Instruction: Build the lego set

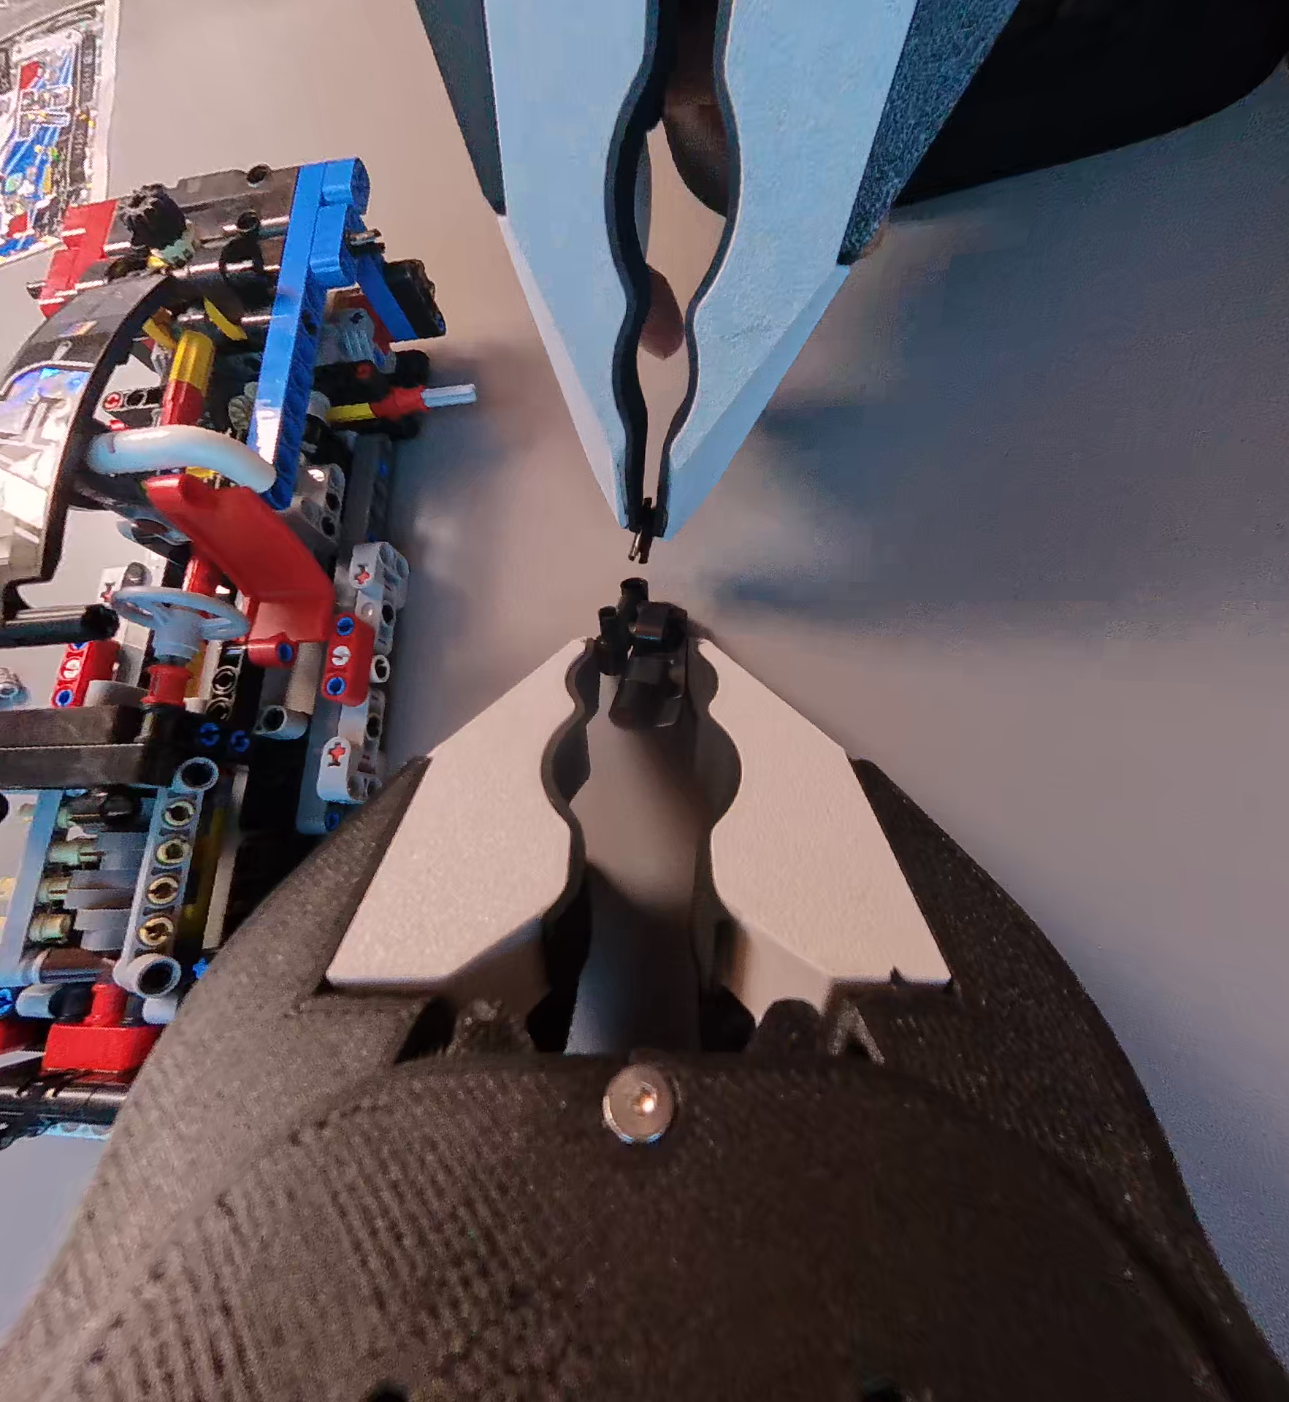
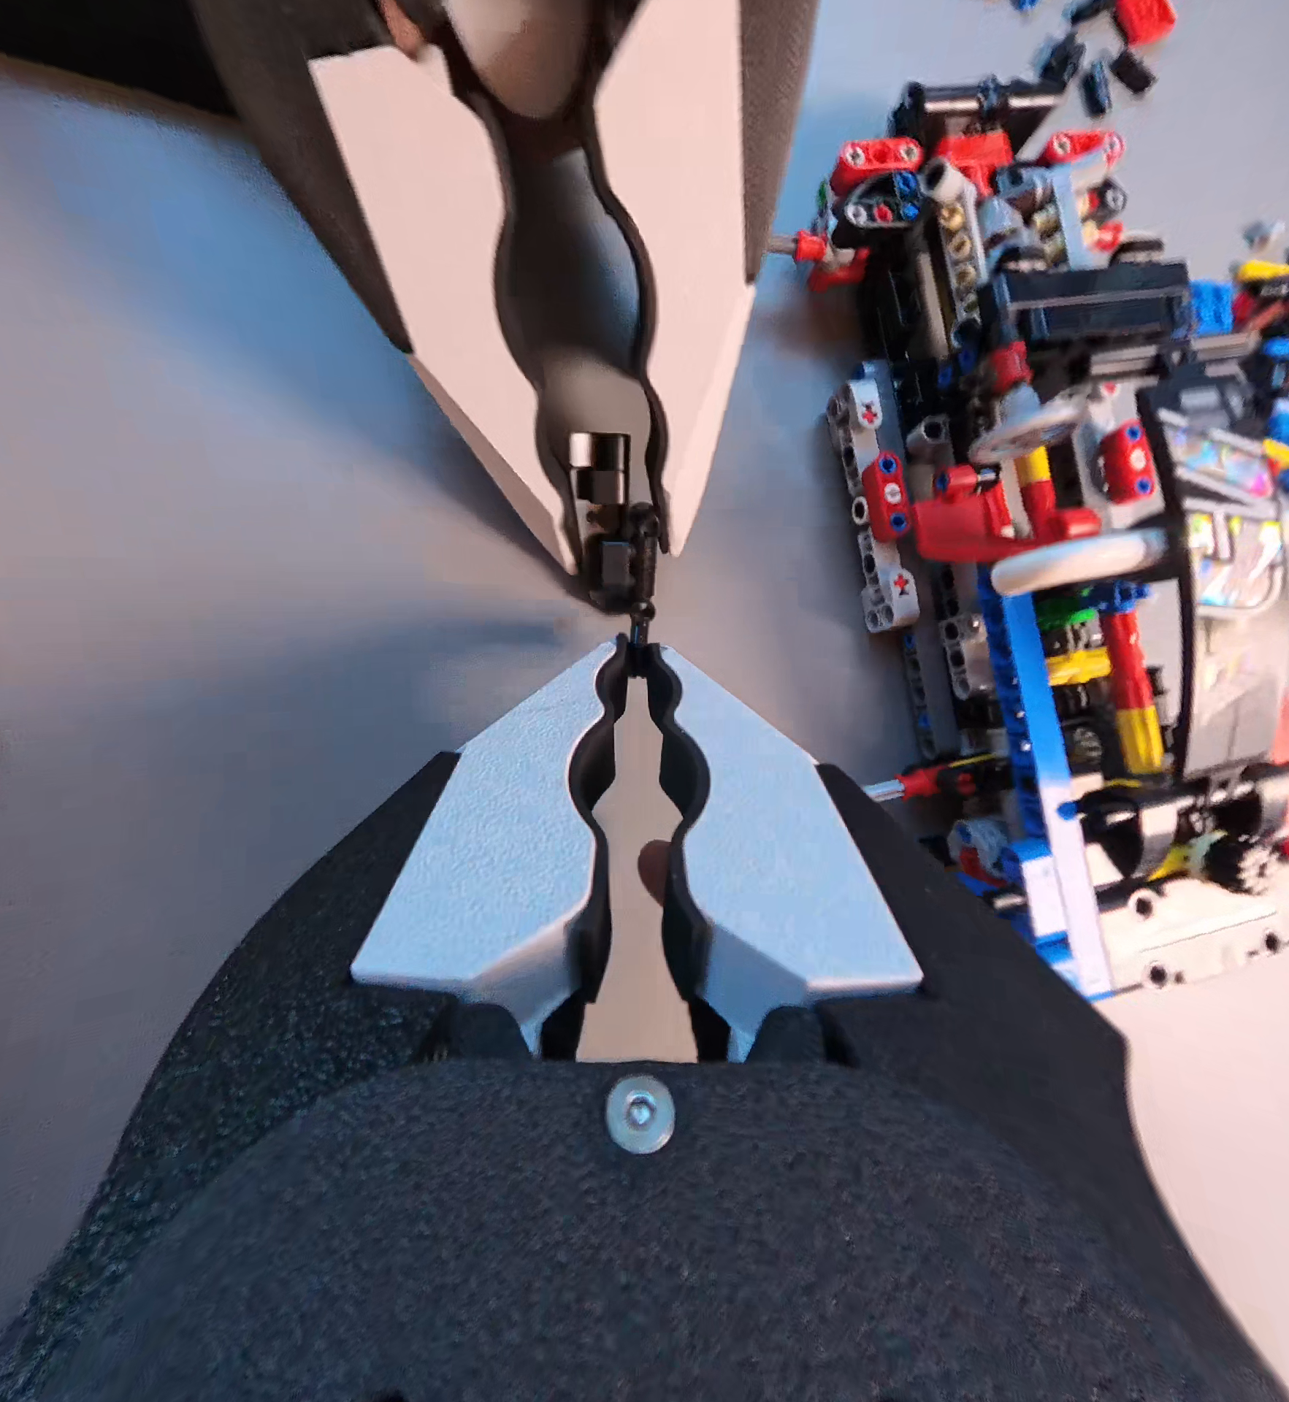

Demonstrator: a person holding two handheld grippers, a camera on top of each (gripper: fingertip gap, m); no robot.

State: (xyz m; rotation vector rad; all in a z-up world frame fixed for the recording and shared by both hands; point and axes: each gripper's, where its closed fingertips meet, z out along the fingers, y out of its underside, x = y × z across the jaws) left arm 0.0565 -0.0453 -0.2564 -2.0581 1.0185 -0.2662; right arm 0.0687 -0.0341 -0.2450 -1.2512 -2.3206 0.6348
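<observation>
In the left wrist view, the left gripper (image 1: pixel 641 645) clamps a black connector piece (image 1: pixel 645 656) at its tips, while the right gripper (image 1: pixel 645 523) opposite pinches a small black pin (image 1: pixel 639 542), just apart from the connector. The half-built lego vehicle (image 1: pixel 193 576) lies on the grey table (image 1: pixel 1043 607) to the left. In the right wrist view, the right gripper (image 2: pixel 637 652) is closed on the pin (image 2: pixel 639 633), whose tip meets the connector piece (image 2: pixel 614 546) held by the left gripper (image 2: pixel 618 561); the vehicle (image 2: pixel 1066 531) lies to the right among loose bricks (image 2: pixel 1278 319).
</observation>
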